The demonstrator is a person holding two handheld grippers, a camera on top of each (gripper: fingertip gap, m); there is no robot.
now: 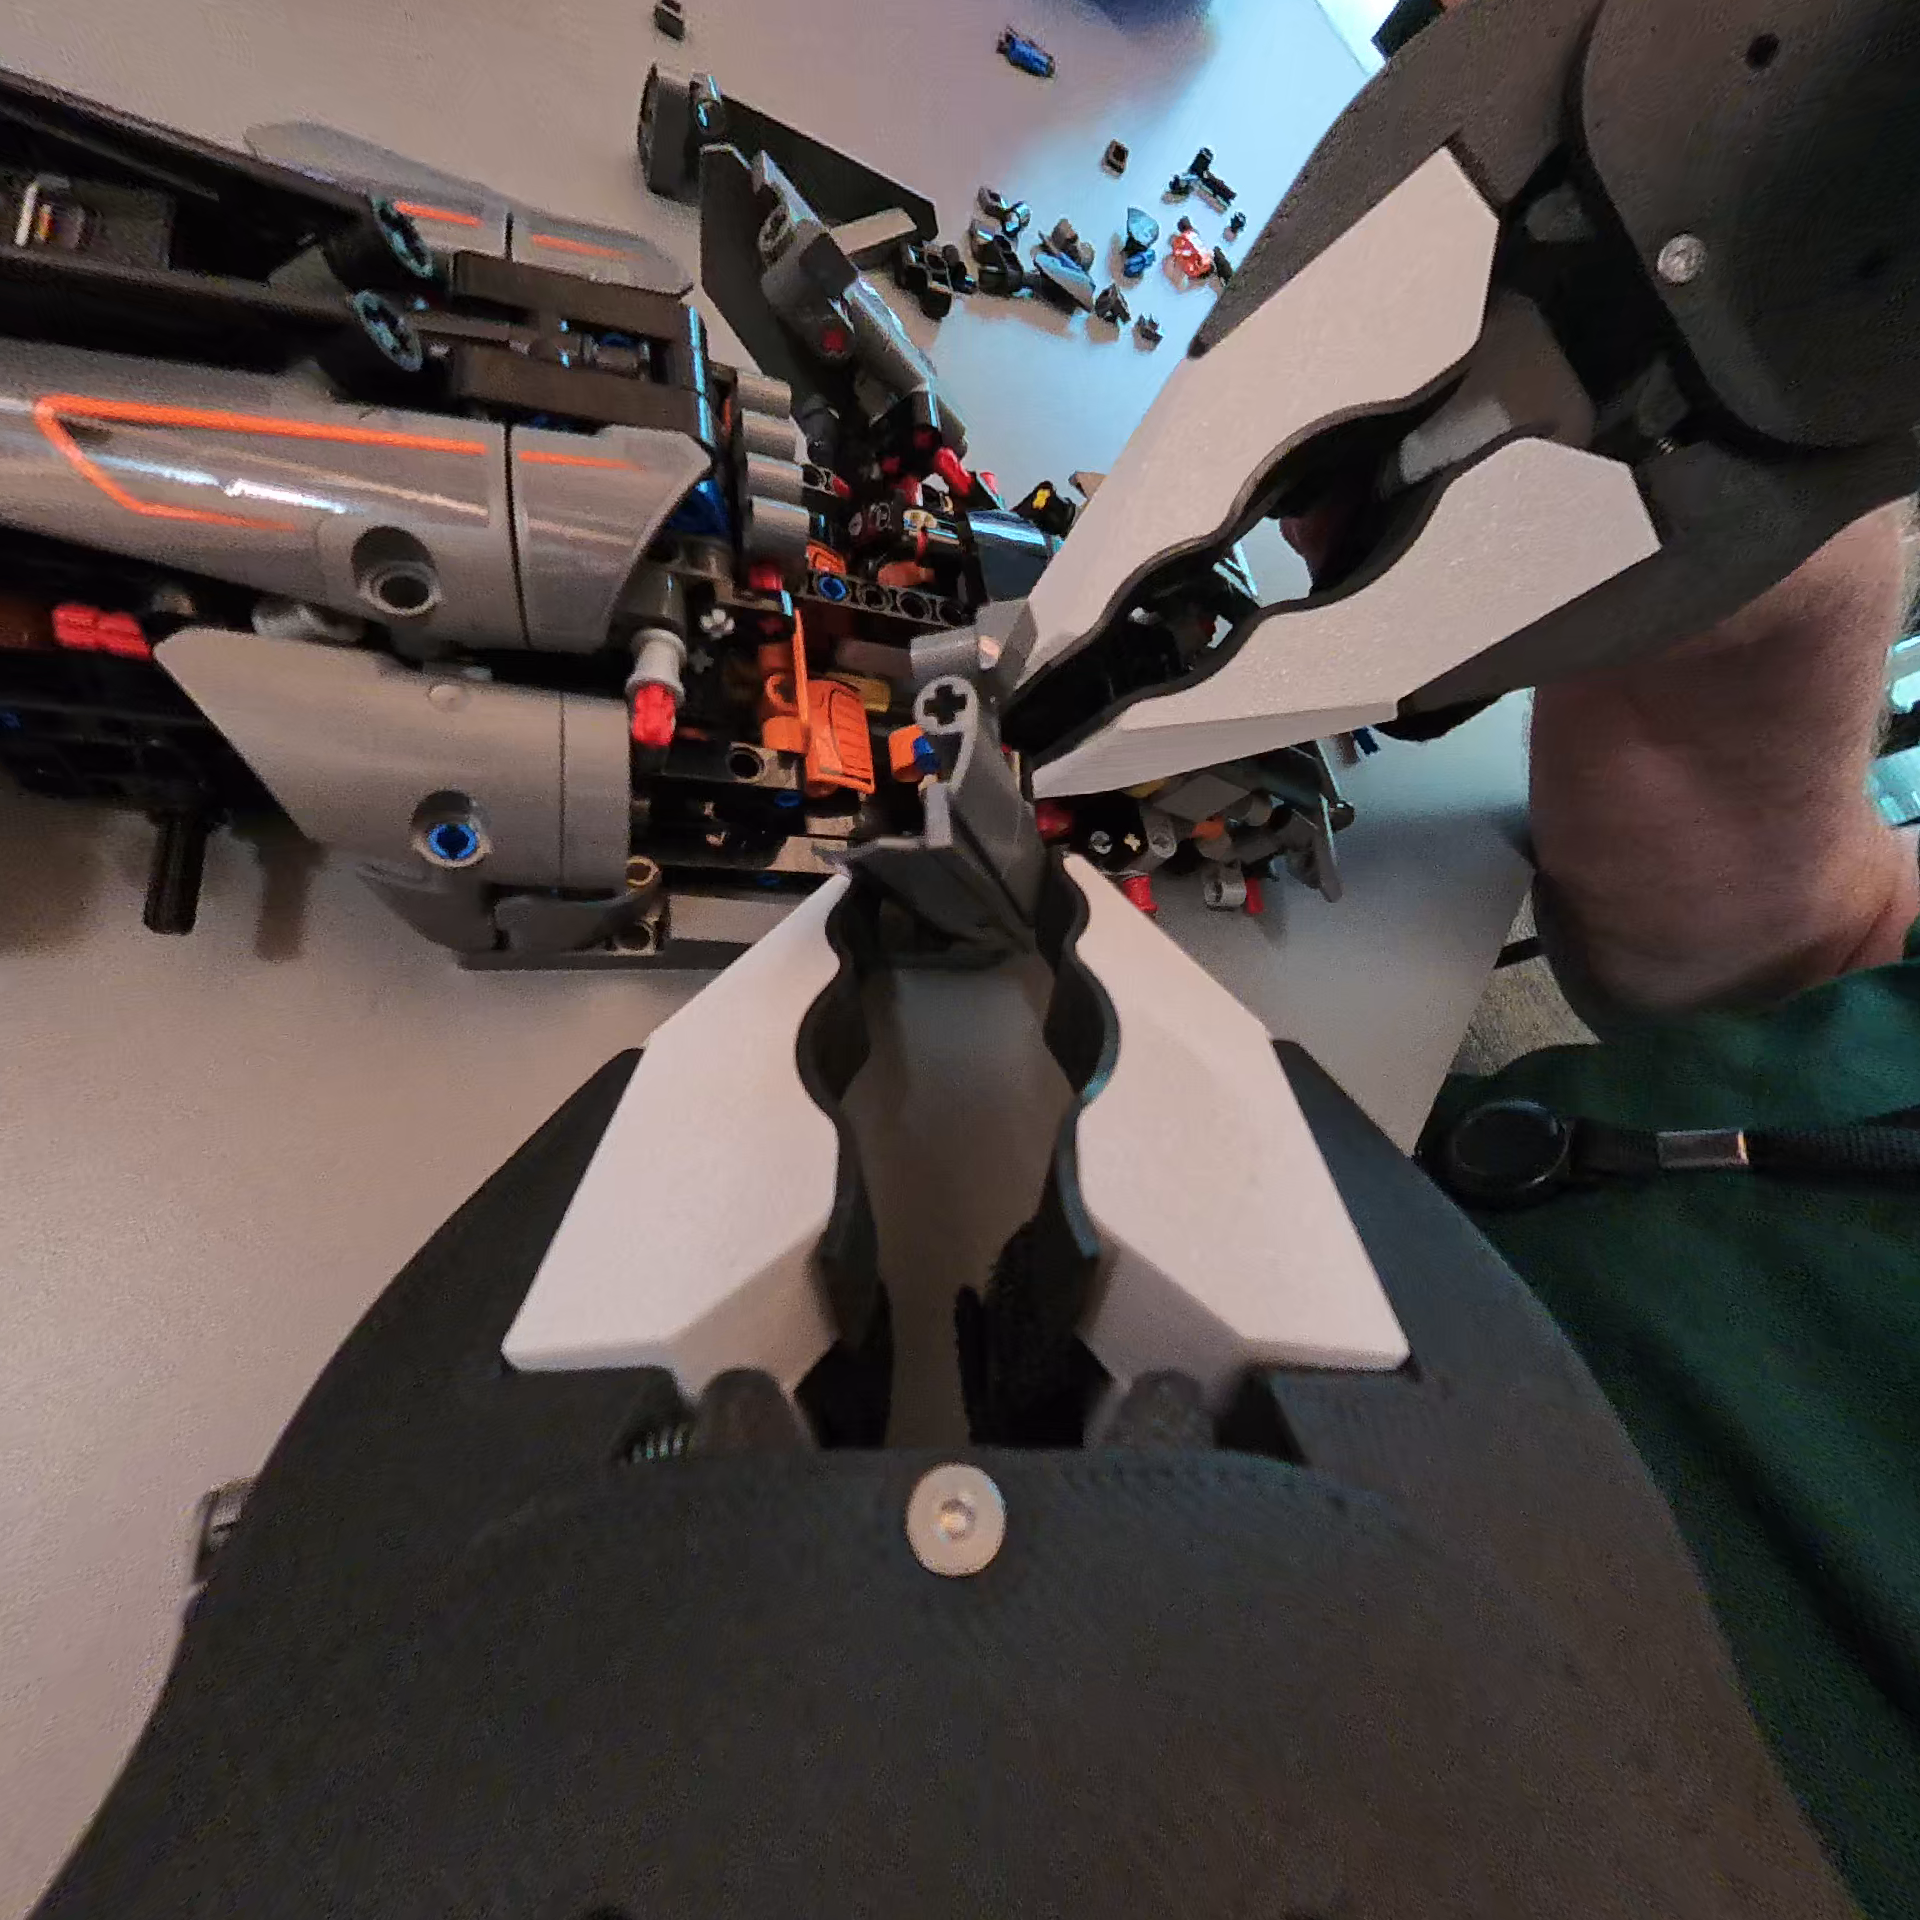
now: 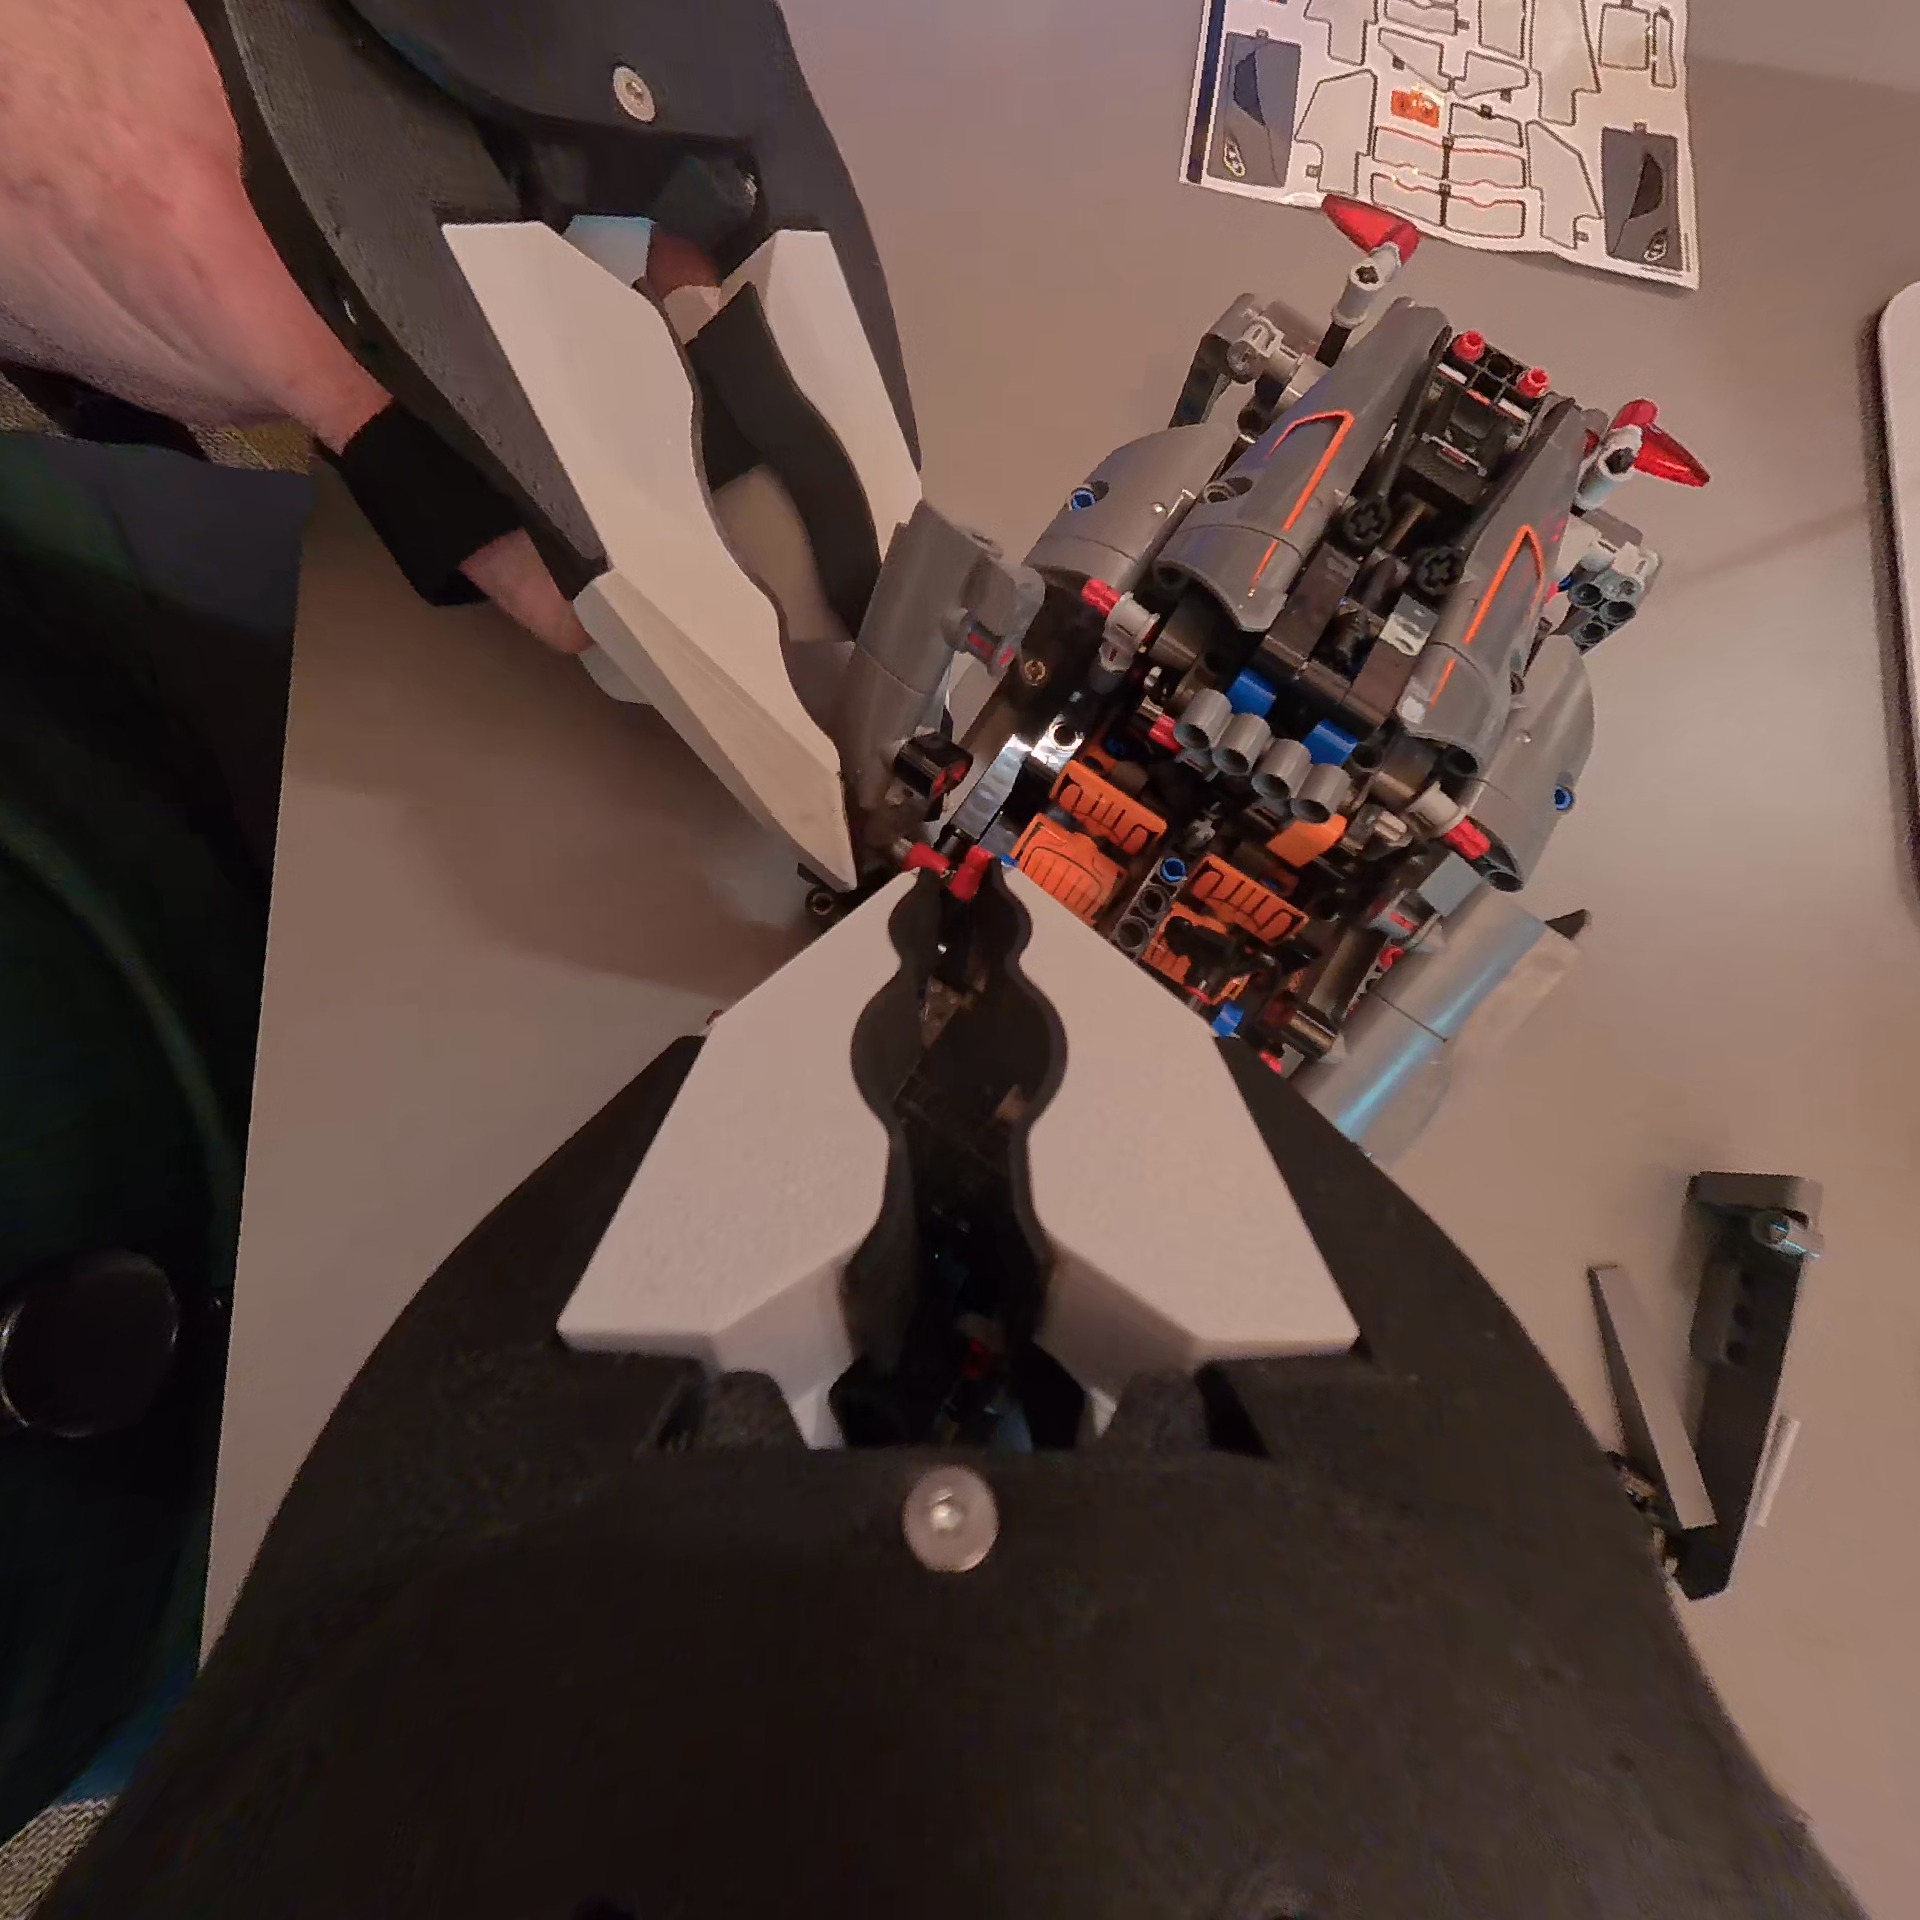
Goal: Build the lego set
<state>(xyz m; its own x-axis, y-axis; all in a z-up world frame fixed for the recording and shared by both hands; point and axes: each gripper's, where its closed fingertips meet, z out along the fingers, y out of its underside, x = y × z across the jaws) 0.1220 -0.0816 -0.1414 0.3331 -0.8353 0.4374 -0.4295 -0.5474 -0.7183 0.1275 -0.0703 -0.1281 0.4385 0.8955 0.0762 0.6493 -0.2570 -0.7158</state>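
A grey, black and orange Lego car model [image 1: 416,499] lies on the table and also shows in the right wrist view [image 2: 1351,665]. My left gripper [image 1: 961,894] is shut on a grey panel piece [image 1: 971,800] at the model's open end. Its near finger [image 2: 717,665] shows in the right wrist view beside that panel [image 2: 914,613]. My right gripper [image 2: 951,883] is shut on a black part of the model [image 2: 956,1091] with red pins [image 2: 951,868] at its tip. In the left wrist view the right gripper [image 1: 1023,722] comes in from the upper right, its tips touching the grey panel.
Several loose small pieces [image 1: 1049,255] and a dark grey sub-assembly [image 1: 790,239] lie beyond the model. A sticker sheet [image 2: 1444,135] lies at the far side. Another dark sub-assembly [image 2: 1725,1351] lies at the right. A person's arm [image 1: 1714,779] and green clothing are close by. Both grippers' tips are close together, under 4 cm apart. Both grippers' tips are roughly 20 cm from the dark sub-assembly [image 2: 1725,1351].
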